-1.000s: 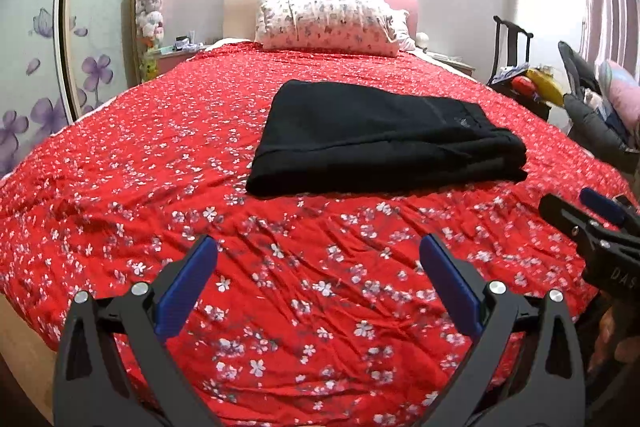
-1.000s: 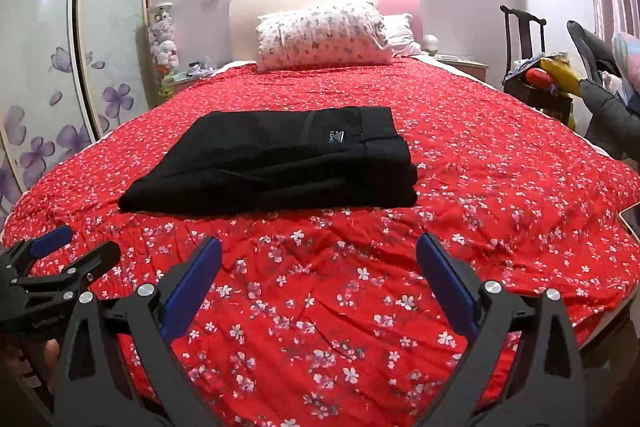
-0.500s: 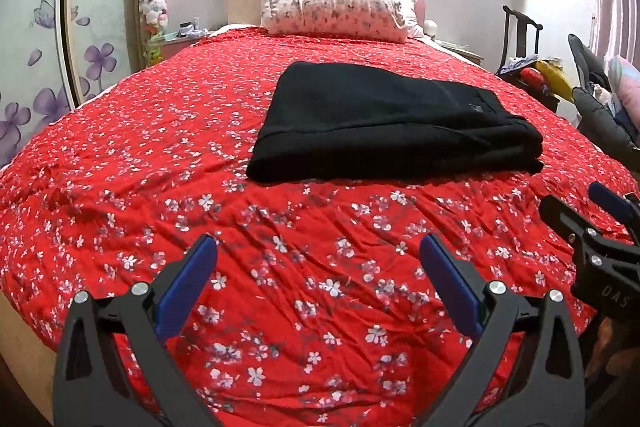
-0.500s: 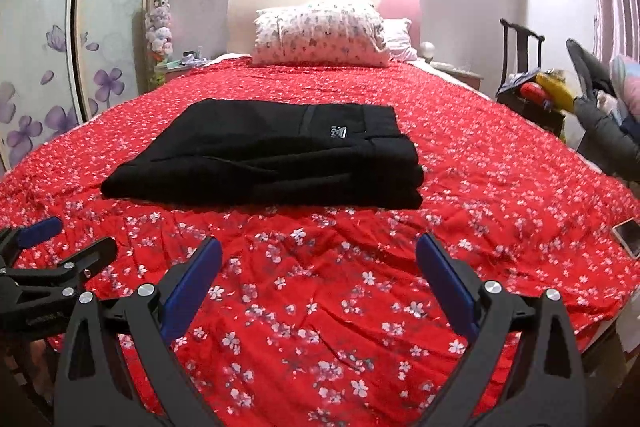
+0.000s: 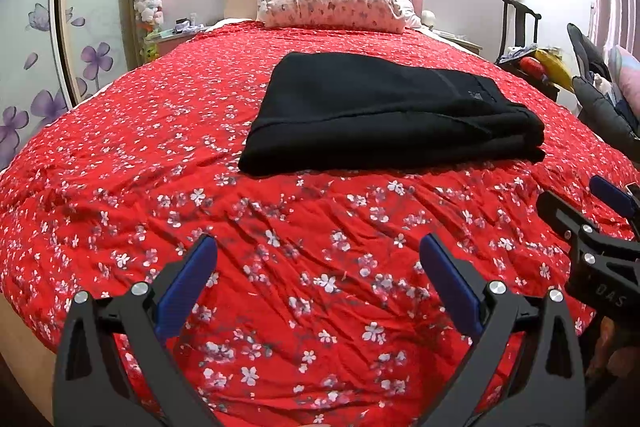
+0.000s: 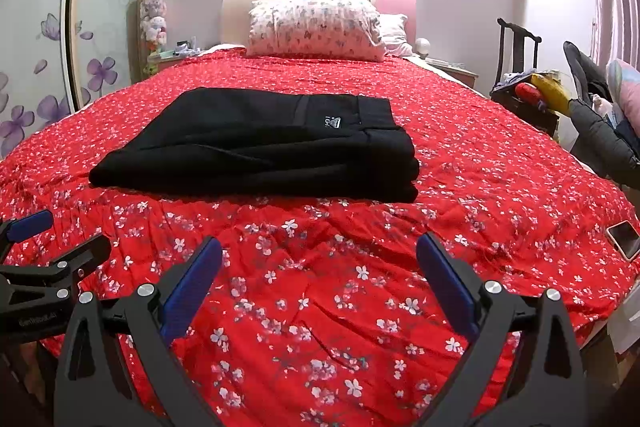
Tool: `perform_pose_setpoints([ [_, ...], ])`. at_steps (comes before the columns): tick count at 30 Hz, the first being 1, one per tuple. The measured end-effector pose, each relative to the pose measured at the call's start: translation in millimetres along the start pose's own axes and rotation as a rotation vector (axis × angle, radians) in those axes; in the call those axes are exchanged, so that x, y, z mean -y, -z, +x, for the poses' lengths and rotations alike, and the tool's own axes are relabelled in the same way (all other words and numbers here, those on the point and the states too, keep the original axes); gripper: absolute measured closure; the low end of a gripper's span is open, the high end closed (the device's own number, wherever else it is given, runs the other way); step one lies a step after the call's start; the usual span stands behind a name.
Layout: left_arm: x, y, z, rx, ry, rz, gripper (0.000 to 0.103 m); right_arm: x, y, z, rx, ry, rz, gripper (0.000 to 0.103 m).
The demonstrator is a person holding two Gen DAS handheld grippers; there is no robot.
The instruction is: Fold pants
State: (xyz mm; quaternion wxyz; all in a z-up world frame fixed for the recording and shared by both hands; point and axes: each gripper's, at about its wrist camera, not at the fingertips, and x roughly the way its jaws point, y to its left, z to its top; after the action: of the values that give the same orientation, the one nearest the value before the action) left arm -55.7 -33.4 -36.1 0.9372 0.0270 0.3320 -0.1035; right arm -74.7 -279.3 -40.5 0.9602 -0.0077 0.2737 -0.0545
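Note:
Black pants (image 5: 384, 115) lie folded in a flat rectangle on the red floral bedspread (image 5: 200, 187), waistband with a small logo to the right; they also show in the right wrist view (image 6: 264, 143). My left gripper (image 5: 318, 259) is open and empty, low over the bed's near part, well short of the pants. My right gripper (image 6: 318, 255) is open and empty, likewise short of the pants. Each gripper shows at the edge of the other's view: the right one (image 5: 592, 215) and the left one (image 6: 52, 243).
A floral pillow (image 5: 332, 5) lies at the headboard. A wardrobe with purple flowers (image 5: 48, 59) stands left. A chair with clutter (image 5: 532, 59) and dark clothing (image 5: 604, 111) stand right. A phone (image 6: 622, 239) lies at the bed's right edge.
Both grippers have tilted and shifted slightly; the pants sit a little lower in the views. The pants have not moved and both grippers stay open.

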Motion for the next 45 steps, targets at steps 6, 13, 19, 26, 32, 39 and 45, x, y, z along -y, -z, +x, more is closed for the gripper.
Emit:
perform_pose_setpoints([
  [6, 6, 3, 0, -0.004, 0.008, 0.023, 0.002, 3, 1, 0, 0.001, 0.017, 0.001, 0.004],
  [13, 14, 3, 1, -0.002, -0.007, 0.045, 0.002, 7, 1, 3, -0.014, 0.013, 0.007, 0.004],
  [19, 16, 4, 2, -0.005, -0.019, 0.048, 0.002, 8, 1, 5, -0.022, 0.009, 0.004, 0.004],
  [26, 19, 4, 4, -0.018, -0.013, 0.052, 0.002, 10, 1, 8, -0.033, 0.008, 0.017, 0.004],
  [32, 19, 4, 5, -0.022, -0.014, 0.054, 0.002, 11, 2, 12, -0.043, 0.004, 0.020, 0.004],
  [39, 20, 6, 3, -0.015, -0.021, 0.052, 0.002, 12, 2, 13, -0.048, 0.003, 0.015, 0.004],
  [45, 20, 4, 4, -0.023, -0.018, 0.058, 0.002, 12, 2, 13, -0.050, 0.003, 0.014, 0.004],
])
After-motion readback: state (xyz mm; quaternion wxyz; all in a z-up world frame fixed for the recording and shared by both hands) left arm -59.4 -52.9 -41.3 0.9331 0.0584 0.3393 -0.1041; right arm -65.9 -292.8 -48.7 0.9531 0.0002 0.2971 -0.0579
